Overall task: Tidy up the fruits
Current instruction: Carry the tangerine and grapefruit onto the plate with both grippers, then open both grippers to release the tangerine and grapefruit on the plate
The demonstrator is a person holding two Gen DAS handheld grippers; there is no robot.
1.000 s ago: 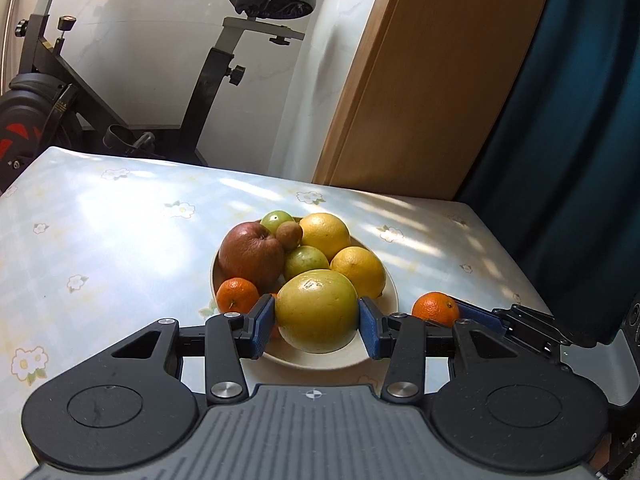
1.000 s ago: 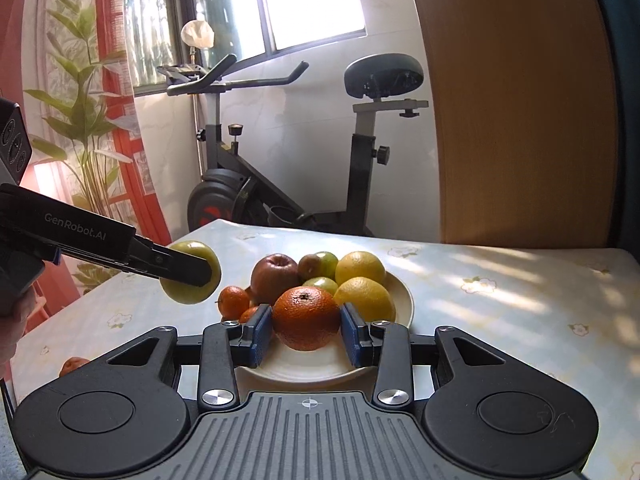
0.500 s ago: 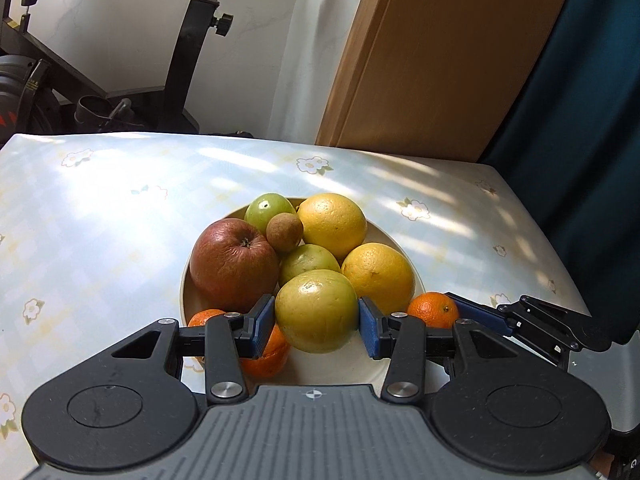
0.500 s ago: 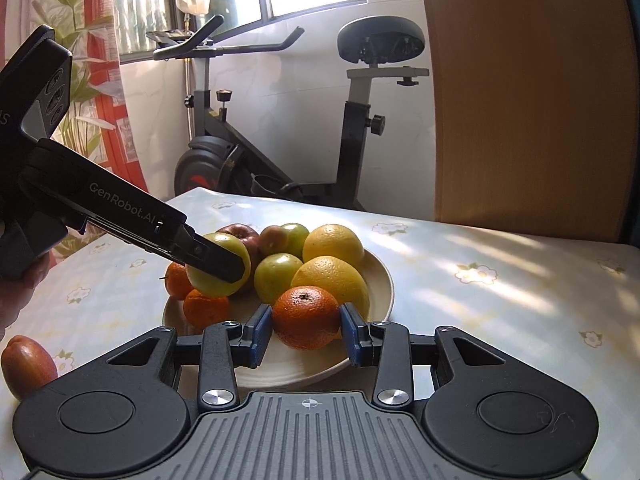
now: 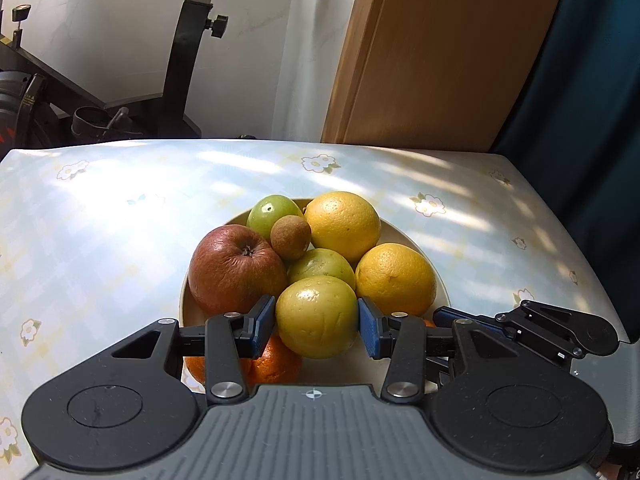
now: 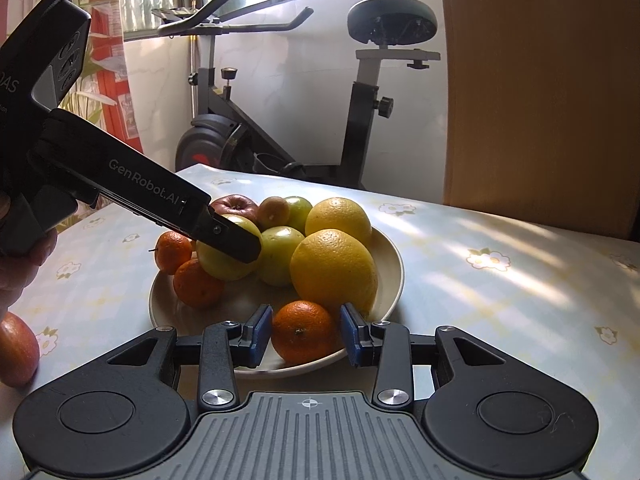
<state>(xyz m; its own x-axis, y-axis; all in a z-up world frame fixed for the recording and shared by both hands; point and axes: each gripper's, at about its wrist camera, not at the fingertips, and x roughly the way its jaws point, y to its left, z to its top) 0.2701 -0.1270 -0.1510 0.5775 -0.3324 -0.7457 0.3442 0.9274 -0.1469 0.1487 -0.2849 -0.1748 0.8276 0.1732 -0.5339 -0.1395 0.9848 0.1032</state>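
**Two fruits in hand over a nearly full plate**

With both grippers loaded and low over the plate (image 6: 394, 264), I judge the sorting close to its end. My left gripper (image 5: 317, 317) is clamped on a yellow-green fruit (image 5: 317, 316), its blue pads pressing both sides; from the right wrist view that fruit sits just above the two tangerines (image 6: 196, 284) at the plate's near-left rim. My right gripper (image 6: 305, 332) is clamped on a small mandarin (image 6: 306, 330), held over the plate's front edge, just beside the big orange (image 6: 334, 268).

Already on the plate I count a red apple (image 5: 236, 268), two green fruits, a small brown fruit (image 5: 291, 237) perched on top, and two large oranges. Whether either held fruit touches the plate yet I cannot tell.

What is left, as I read it: let both fruits go into the free gaps at the front, then fetch the reddish fruit (image 6: 16, 350) lying on the tablecloth (image 6: 500, 280) at the left edge, well apart from the plate. The pile is rounded and crowded, so a released fruit could roll.
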